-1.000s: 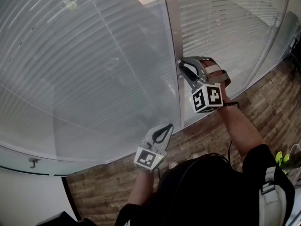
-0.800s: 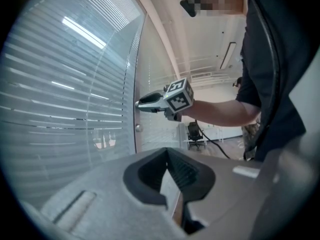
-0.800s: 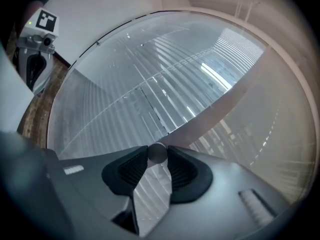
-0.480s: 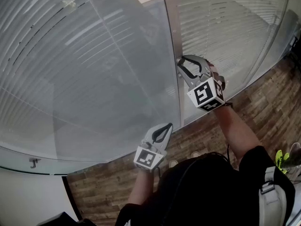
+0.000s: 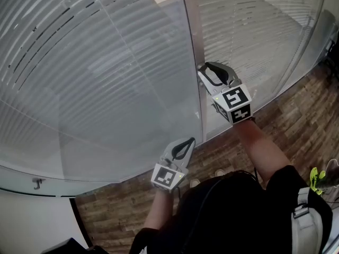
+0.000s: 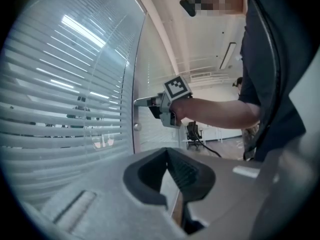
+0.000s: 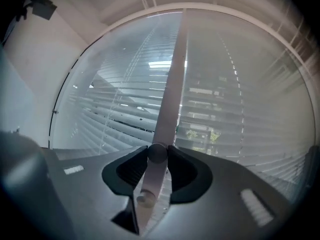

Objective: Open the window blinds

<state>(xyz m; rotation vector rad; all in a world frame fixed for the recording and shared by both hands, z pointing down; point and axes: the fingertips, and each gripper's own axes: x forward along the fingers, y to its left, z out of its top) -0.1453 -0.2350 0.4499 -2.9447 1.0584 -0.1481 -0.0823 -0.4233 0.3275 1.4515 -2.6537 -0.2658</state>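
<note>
Gripping a small round knob (image 7: 157, 153) between its two fingertips, right gripper (image 5: 204, 73): jaws partly closed, one pad pressed on each side of the knob, nothing else held. Marker cube (image 5: 235, 103) sits behind the fingers, and the person's forearm (image 5: 260, 144) behind that.

Knob: mounted on the upright window post (image 5: 193, 30), exactly at the right fingertips. The post runs on upward beyond the tips and back down through the gap between the fingers.

Second stud (image 7: 145, 198): small and round, on the same post. It lies inside the gap between the right fingers, back from the tips, with neither pad seen touching it.

Window blinds (image 5: 106, 83): horizontal slats behind glass (image 5: 132, 157), one panel on each side of the right fingertips. On the panel left of the tips the slats are tilted, with dark gaps between them toward the top. On the right panel (image 5: 254, 30) the slats are pale. In the right gripper view, greenery (image 7: 200, 134) shows through them just beyond the right finger.

Left gripper (image 5: 190, 141): fingertips together, nothing between them, with an oval hollow behind the tips. It is held below and left of the right fingers, well apart from the knob. The tips are near the glass, but contact cannot be told.

Wooden floor (image 5: 296, 123): beneath both sets of fingers, along the foot of the window.
</note>
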